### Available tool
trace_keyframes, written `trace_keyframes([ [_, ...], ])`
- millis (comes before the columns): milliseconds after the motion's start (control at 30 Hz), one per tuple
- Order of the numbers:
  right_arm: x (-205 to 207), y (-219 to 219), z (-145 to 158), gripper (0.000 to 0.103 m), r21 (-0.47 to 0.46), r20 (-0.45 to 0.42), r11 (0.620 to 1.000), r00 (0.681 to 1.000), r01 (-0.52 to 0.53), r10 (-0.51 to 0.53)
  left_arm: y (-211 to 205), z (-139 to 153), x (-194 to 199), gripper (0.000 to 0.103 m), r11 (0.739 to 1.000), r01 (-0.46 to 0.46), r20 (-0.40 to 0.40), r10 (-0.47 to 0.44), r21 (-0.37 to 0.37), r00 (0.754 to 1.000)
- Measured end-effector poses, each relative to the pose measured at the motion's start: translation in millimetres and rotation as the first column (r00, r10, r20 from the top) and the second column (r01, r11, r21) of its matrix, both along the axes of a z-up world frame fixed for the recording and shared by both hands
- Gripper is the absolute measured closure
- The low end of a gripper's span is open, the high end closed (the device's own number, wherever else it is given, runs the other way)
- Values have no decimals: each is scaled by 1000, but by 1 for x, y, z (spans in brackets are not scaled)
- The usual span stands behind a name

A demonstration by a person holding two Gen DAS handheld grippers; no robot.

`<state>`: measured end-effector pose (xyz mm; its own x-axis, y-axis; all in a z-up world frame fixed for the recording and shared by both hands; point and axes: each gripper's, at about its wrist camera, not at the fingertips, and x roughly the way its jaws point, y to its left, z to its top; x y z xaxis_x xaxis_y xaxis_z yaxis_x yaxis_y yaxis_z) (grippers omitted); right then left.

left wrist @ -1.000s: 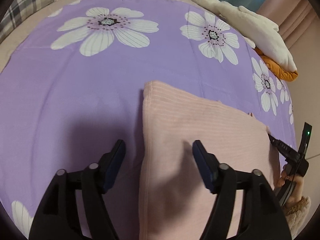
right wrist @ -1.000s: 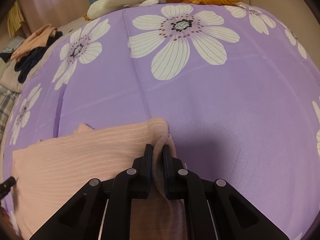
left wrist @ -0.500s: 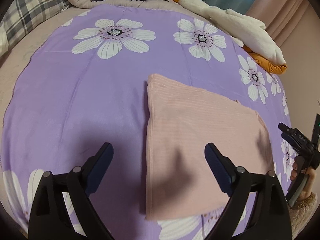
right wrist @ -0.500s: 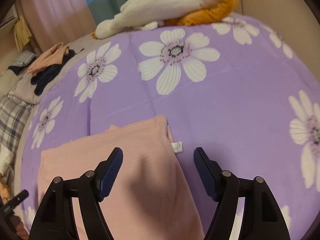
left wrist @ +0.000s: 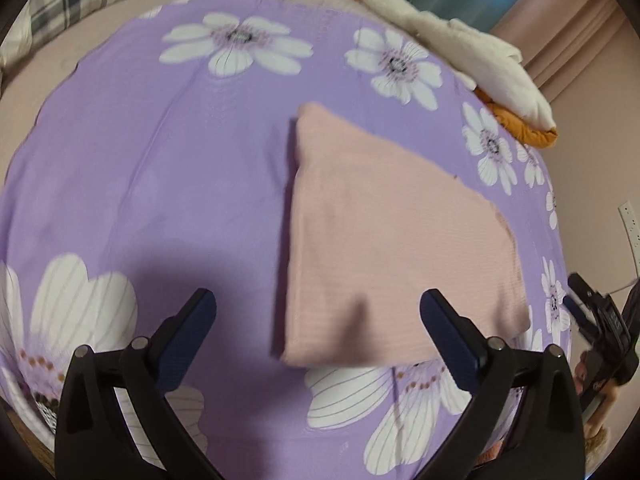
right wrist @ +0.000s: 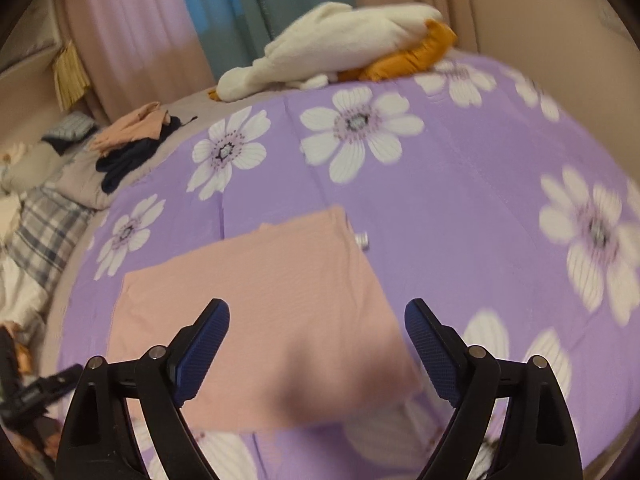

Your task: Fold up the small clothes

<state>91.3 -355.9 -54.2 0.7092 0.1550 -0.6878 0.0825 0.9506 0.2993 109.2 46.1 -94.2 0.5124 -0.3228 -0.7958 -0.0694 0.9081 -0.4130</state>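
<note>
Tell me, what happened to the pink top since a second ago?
The right gripper let go of the pink top's edge; its jaws are opening with nothing pinched between them. The left gripper is opening wider too, and both have pulled back up and away from the bed. The top stayed folded flat on the purple flowered sheet, and the white and orange pile didn't move.

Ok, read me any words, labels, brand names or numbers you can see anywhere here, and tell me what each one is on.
No text can be read.
Small white tag beside the folded pink ribbed garment: too small and blurred to read.
Purple bedsheet with white flowers: printed pattern only, no writing.
</note>
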Motion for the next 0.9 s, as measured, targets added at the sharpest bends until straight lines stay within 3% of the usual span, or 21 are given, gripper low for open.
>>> trace_keyframes([
  [100,-4,-15,-27,14,135,-84,991,996,19,-8,-3,-11,1,1,1000,18,-33,-18,-15,999],
  [233,-18,-27,-49,14,198,-113,977,992,78,-56,0,-23,1,2,998,0,-58,-4,-65,998],
  [333,-19,-33,-69,14,290,-149,954,988,73,-30,-2,-35,6,2,994,7,-107,-19,-113,994],
  [400,-17,-37,-81,18,348,-172,932,984,98,-40,-6,-36,7,2,994,12,-99,-23,-112,995],
  [633,0,-27,-96,28,422,-128,904,992,66,-12,-17,-39,24,14,992,39,-94,-50,-118,994],
  [767,18,-13,-95,44,366,-94,930,996,33,1,-26,-41,38,35,987,54,-95,-69,-149,993],
  [833,27,-9,-97,53,344,-83,939,997,28,1,-32,-42,43,45,990,56,-99,-69,-131,993],
  [867,30,-8,-97,65,329,-80,944,997,28,-2,-34,-41,44,56,993,55,-98,-66,-108,993],
  [900,33,-6,-97,76,310,-86,950,996,37,-11,-37,-40,45,60,994,61,-100,-69,-87,993],
])
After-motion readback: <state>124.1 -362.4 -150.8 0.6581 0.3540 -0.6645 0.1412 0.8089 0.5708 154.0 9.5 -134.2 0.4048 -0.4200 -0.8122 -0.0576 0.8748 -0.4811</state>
